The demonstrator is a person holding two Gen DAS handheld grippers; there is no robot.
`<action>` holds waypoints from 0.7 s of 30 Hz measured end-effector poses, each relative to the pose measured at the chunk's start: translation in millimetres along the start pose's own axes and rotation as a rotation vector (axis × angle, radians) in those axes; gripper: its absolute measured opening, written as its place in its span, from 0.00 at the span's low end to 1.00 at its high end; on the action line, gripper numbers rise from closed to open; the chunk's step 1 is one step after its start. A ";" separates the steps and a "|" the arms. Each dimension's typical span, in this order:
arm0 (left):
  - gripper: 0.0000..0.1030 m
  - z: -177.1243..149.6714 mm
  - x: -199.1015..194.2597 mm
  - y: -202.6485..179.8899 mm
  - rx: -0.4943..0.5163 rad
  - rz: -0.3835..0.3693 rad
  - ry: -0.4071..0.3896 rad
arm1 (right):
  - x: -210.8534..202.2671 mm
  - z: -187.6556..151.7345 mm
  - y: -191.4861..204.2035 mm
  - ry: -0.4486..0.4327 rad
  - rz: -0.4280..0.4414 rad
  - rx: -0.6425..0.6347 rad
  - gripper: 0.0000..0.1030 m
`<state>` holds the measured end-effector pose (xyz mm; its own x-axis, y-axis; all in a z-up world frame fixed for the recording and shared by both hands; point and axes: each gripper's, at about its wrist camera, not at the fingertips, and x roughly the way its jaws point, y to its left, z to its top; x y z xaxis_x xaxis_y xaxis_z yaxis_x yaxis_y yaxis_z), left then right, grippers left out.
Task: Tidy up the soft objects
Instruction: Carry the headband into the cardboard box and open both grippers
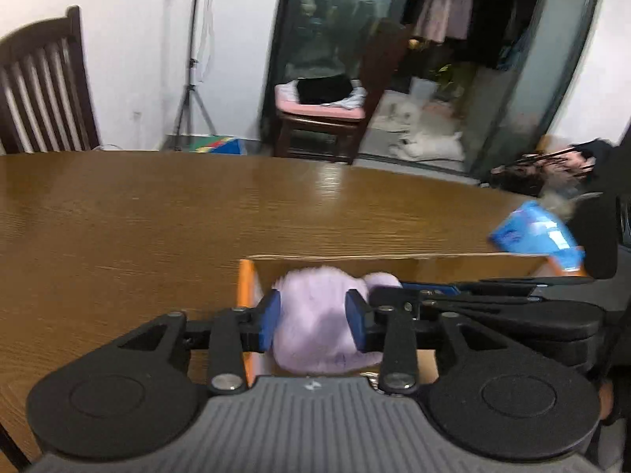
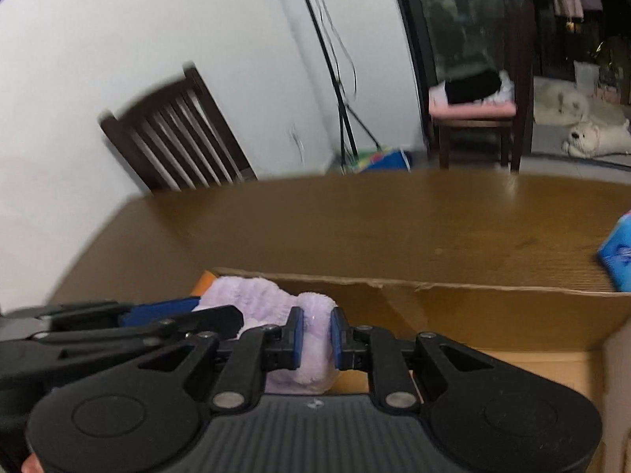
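A fluffy lilac soft cloth (image 1: 315, 315) hangs over the left end of an open cardboard box (image 1: 453, 266) on the wooden table. My left gripper (image 1: 313, 317) is shut on its wide part. My right gripper (image 2: 316, 333) is shut on a narrower fold of the same cloth (image 2: 252, 295); it comes in from the right in the left wrist view (image 1: 473, 295). The left gripper shows at the left edge of the right wrist view (image 2: 157, 315). The box's inside below the cloth is mostly hidden.
A blue packet (image 1: 540, 232) lies on the table (image 1: 157, 216) right of the box, also in the right wrist view (image 2: 619, 252). A dark wooden chair (image 1: 43, 90) stands at the far left edge. A tripod (image 1: 193, 79) and a second chair (image 1: 335, 118) stand beyond.
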<state>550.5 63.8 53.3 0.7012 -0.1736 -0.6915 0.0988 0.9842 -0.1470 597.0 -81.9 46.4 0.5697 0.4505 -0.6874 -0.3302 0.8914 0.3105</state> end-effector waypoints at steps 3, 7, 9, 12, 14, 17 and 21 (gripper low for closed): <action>0.45 0.5 3.4 9.1 -0.004 -0.035 -0.011 | 25.2 -4.8 -0.3 0.060 -0.033 0.001 0.20; 0.63 3.3 -12.3 5.8 0.033 -0.037 -0.054 | 19.9 -5.0 -7.7 0.043 0.015 0.024 0.34; 0.66 5.1 -23.9 -2.6 0.056 -0.028 -0.090 | 3.1 -4.5 -9.7 0.016 0.014 0.012 0.36; 0.70 8.0 -53.6 -12.0 0.066 -0.029 -0.137 | -33.9 -1.5 -13.0 -0.035 0.019 -0.002 0.39; 0.72 5.2 -76.0 -17.3 0.074 -0.025 -0.167 | -65.3 -3.4 -14.7 -0.073 0.006 -0.025 0.43; 0.79 -10.3 -117.2 -29.1 0.107 -0.007 -0.216 | -117.9 -13.5 -17.6 -0.137 -0.030 -0.064 0.52; 0.86 -48.0 -178.7 -42.0 0.133 -0.001 -0.295 | -189.0 -41.9 -26.8 -0.214 -0.076 -0.095 0.55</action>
<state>387.1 51.8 149.1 0.8736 -0.1759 -0.4538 0.1771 0.9834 -0.0402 466.6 -193.0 140.5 0.7386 0.3920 -0.5484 -0.3442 0.9188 0.1932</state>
